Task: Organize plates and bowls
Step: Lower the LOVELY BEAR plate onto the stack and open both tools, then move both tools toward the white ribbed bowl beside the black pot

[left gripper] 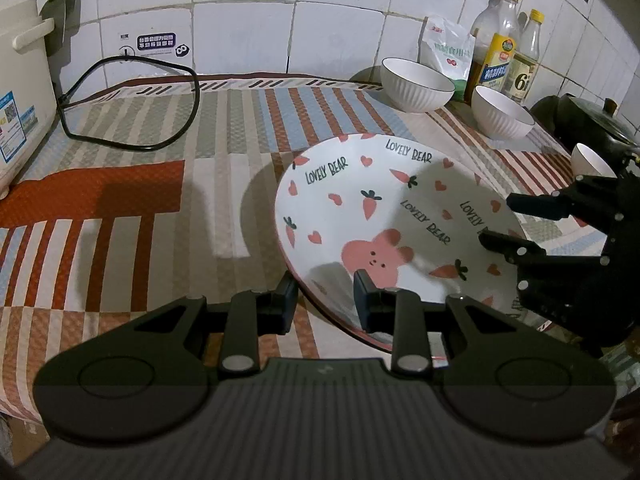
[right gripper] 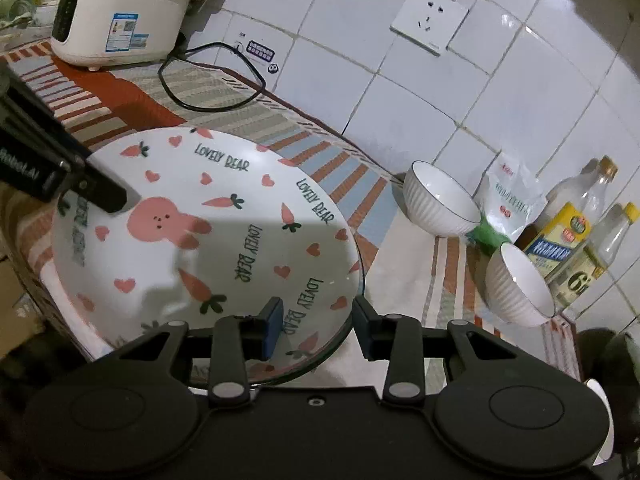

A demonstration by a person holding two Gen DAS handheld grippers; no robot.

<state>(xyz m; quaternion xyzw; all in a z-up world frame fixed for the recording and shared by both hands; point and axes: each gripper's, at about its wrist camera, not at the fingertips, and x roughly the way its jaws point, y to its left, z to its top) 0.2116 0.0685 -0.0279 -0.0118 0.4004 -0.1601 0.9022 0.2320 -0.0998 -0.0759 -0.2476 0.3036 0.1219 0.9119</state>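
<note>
My left gripper [left gripper: 325,298] pinches the plate [left gripper: 384,224] rim at lower centre. My right gripper [right gripper: 318,326] straddles its rim, not yet clamped; I'd seat deeper, then squeeze evenly.

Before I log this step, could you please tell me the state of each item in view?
plate: empty, tilted.
left tool: shut on the plate's rim.
right tool: open, rim between its fingers.
far bowl: upright, empty.
near bowl: upright, empty.
rice cooker: lid closed.
oil bottle: upright, capped.
</note>
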